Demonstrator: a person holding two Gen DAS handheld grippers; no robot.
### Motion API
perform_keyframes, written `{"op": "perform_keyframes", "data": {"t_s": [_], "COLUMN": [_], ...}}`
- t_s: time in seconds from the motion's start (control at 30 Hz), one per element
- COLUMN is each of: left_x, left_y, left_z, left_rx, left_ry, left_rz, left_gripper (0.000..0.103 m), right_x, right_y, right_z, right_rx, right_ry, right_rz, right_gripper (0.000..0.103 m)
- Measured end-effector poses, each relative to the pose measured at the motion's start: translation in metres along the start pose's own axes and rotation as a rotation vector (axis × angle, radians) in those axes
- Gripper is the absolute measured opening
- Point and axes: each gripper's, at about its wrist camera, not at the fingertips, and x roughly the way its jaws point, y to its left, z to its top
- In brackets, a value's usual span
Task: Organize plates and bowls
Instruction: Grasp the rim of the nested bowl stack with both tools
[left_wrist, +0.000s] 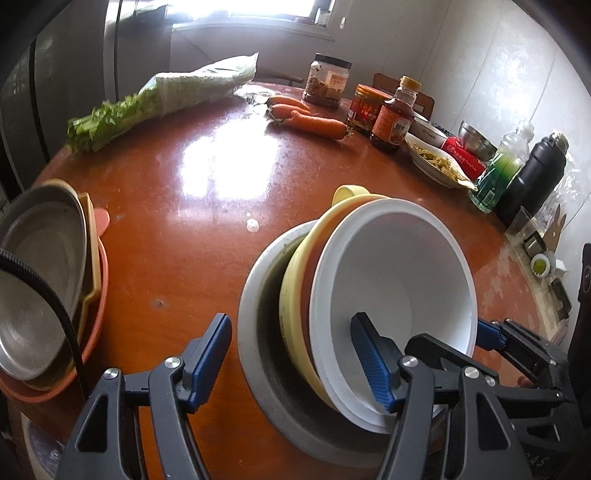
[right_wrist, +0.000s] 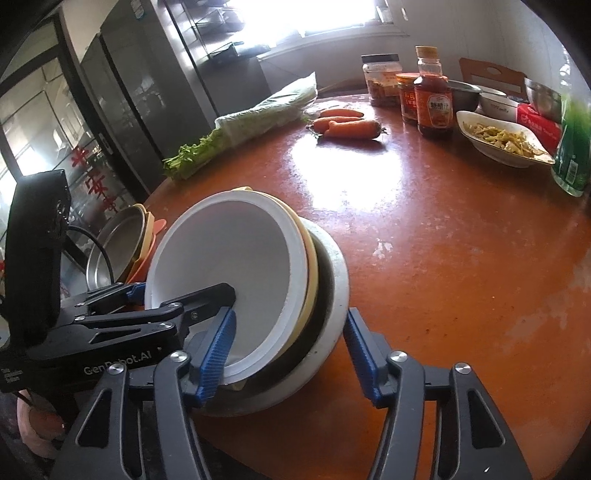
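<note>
A white bowl (left_wrist: 399, 280) lies tilted inside a yellow bowl (left_wrist: 295, 295), which sits in a grey bowl (left_wrist: 251, 332) on the round red-brown table (left_wrist: 166, 240). My left gripper (left_wrist: 291, 354) is open, its right finger inside the white bowl, its left finger out over the table. My right gripper (right_wrist: 288, 354) is open and straddles the near rims of the stack (right_wrist: 236, 266). A second stack, a steel plate (left_wrist: 33, 280) on a yellow dish in an orange dish (left_wrist: 96, 302), sits at the table's left edge.
At the far side lie bagged celery (left_wrist: 162, 96), carrots (left_wrist: 314, 120), jars and a sauce bottle (left_wrist: 391, 118), a plate of food (left_wrist: 436, 158), a green bottle (left_wrist: 502, 170) and a black flask (left_wrist: 535, 177). A fridge stands beyond the table's left side.
</note>
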Motion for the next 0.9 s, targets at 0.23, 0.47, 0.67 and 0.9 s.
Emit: {"op": "perform_keyframes", "data": {"t_s": [0.23, 0.47, 0.67, 0.9], "left_x": [-0.0004, 0.0007, -0.0002, -0.0005], "left_y": [-0.0016, -0.0023, -0.0032, -0.0017], "left_z": [-0.0001, 0.0012, 0.0014, 0.0028], "left_rx": [0.005, 0.004, -0.002, -0.020], "left_ry": [-0.007, -0.015, -0.008, 0.006], "left_rz": [0.020, 0.015, -0.017, -0.022], "left_gripper": [0.066, 0.063, 0.053, 0.053], "right_x": [0.0002, 0.0000, 0.0000, 0.0003], "right_y": [0.0021, 0.0015, -0.0004, 0.0013], "right_z": [0.0005, 0.0010, 0.0021, 0.0033], "right_rx": [-0.011, -0.011, -0.004, -0.008], "right_ry": [-0.001, -0.004, -0.002, 0.002], "right_rz": [-0.001, -0.004, -0.004, -0.009], "right_gripper": [0.057, 0.056, 0.054, 0.054]}}
